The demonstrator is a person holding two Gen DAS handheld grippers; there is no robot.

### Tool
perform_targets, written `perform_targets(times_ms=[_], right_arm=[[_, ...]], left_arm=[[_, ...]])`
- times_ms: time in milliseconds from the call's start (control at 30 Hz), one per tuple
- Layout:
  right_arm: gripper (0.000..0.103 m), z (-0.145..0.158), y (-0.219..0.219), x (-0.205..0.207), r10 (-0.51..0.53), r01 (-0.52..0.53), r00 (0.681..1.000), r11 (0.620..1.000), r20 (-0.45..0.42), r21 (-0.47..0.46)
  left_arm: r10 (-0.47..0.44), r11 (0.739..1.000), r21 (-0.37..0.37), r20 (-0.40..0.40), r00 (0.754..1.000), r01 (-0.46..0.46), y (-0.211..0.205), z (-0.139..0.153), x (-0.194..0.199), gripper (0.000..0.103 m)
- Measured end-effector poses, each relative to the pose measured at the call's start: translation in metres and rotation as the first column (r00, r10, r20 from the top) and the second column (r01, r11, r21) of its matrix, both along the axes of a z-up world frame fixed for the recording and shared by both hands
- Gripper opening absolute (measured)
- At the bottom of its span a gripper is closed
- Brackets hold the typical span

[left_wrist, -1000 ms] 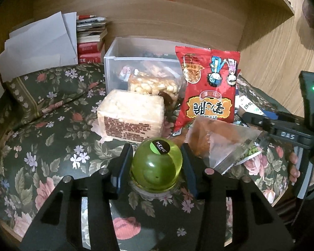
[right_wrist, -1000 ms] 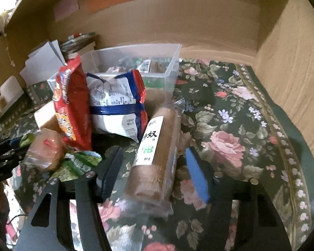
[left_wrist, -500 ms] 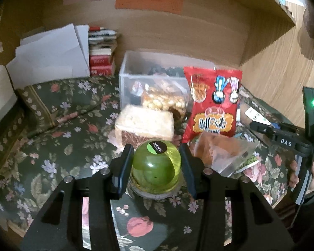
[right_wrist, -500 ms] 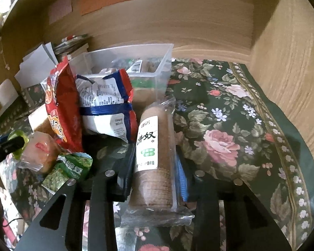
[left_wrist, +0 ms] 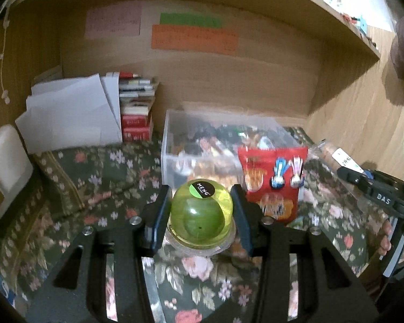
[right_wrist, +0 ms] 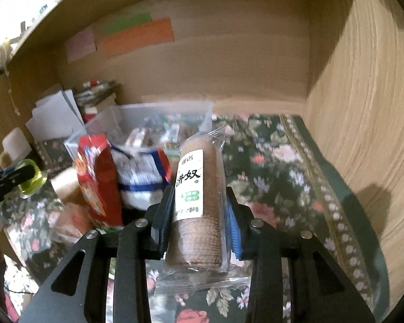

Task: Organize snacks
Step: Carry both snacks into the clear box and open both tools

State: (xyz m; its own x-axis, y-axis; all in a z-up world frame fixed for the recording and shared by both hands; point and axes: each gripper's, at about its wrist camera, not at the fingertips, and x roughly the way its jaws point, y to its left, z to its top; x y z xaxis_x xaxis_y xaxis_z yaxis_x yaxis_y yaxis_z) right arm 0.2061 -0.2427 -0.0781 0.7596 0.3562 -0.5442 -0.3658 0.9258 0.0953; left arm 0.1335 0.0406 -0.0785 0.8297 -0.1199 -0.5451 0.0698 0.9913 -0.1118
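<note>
My left gripper point(left_wrist: 200, 215) is shut on a green jelly cup point(left_wrist: 200, 214) with a black and green lid sticker, held above the flowered cloth. My right gripper point(right_wrist: 198, 212) is shut on a long brown biscuit roll point(right_wrist: 199, 210) in clear wrap with a white label, also lifted. Behind both stands a clear plastic bin point(left_wrist: 175, 148) with snacks inside. A red snack bag point(left_wrist: 273, 180) leans against its front. In the right wrist view the red bag point(right_wrist: 94, 183) and a white and blue packet point(right_wrist: 140, 175) sit left of the roll, and the jelly cup point(right_wrist: 32, 179) shows at the far left.
White papers point(left_wrist: 67, 115) and a stack of books point(left_wrist: 137, 107) stand at the back left. Wooden walls close the back and the right side point(right_wrist: 363, 134). The flowered cloth point(right_wrist: 277, 167) lies bare to the right of the bin. A person's hand point(left_wrist: 387, 239) holds the right gripper's handle.
Both grippers have risen with their loads, the jelly cup and the biscuit roll coming off the cloth. The right jaws closed on the roll. The views now tilt up toward the back wall.
</note>
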Motion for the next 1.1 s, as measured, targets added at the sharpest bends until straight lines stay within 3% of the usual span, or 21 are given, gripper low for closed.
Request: perform_targets(times_ms=[600,867,1100], right_arm=[[0.032,0.041,0.043,0.043,0.104,-0.106,0.989,0.994,0.102,0.012],[0.032,0.048,0.072,0.07,0.149,-0.148,0.984,0.989,0.097,-0.019],[0.032,0.032,0.098,0.1,0.198,-0.197,0.98,0.979,0.016,-0.057]], left_arm=[[-0.007,1.0,0.019,0.073,0.997,0.005,-0.003,0.043,0.067,0.045],[-0.016,1.0,0.013,0.047,0.999,0.016,-0.001,0.039,0.102,0.045],[-0.033,0.999,0.036,-0.02,0.999,0.034,-0.004,0.02,0.136,0.045]])
